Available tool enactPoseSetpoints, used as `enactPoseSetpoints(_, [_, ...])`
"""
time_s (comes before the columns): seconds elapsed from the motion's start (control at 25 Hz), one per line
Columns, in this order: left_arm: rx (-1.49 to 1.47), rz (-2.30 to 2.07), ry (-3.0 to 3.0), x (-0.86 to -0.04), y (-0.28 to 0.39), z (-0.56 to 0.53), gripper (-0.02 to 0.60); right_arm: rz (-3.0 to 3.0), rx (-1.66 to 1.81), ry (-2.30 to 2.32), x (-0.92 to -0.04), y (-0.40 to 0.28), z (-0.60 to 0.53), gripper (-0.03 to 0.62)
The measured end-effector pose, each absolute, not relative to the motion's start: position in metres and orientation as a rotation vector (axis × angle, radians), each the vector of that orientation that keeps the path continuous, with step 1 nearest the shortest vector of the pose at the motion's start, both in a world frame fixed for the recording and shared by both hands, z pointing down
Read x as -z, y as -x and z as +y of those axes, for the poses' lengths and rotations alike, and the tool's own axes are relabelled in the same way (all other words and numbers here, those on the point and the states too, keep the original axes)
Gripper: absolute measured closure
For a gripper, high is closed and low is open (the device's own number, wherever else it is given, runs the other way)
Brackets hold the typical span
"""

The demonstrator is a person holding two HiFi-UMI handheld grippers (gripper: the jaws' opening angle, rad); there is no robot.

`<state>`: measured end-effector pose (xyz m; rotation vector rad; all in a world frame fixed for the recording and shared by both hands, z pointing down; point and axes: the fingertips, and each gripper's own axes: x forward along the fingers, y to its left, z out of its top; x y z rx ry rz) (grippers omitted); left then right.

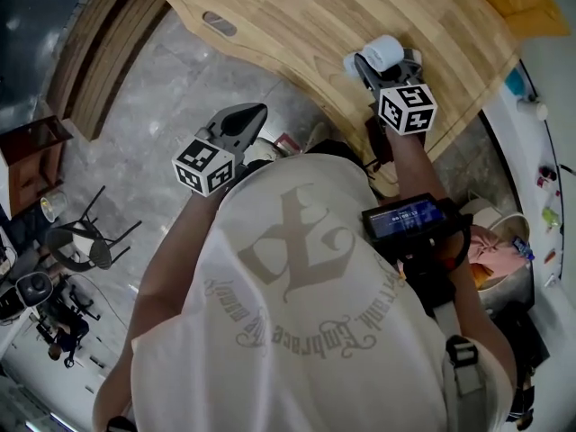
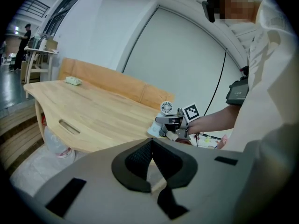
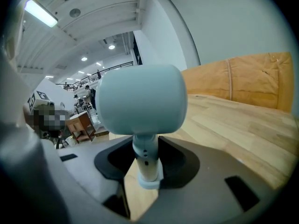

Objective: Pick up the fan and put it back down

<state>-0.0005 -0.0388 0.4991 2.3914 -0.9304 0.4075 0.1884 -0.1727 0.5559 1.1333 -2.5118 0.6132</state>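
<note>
Pale wooden tabletop [image 1: 297, 25] is seen directly below the small pale-blue fan [image 3: 140, 101], pinched by its upright stem in the right gripper [image 3: 145, 164] (near the table's edge). Left gripper [image 2: 150, 167], pressed together and empty, is held well left.

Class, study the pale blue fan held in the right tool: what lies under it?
Under the fan, light wooden tabletop shows through the gap beside its foot. The right tool, closed on the stem, covers the rest, so contact with the wood cannot be judged.
</note>
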Motion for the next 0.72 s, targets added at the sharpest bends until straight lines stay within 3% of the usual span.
enactPoseSetpoints(0.72, [-0.405, -1.035, -2.313, -0.501, -0.007, -0.019, 0.571, -2.426, -0.387, -1.138, -0.591, -0.205, -0.21, 0.442])
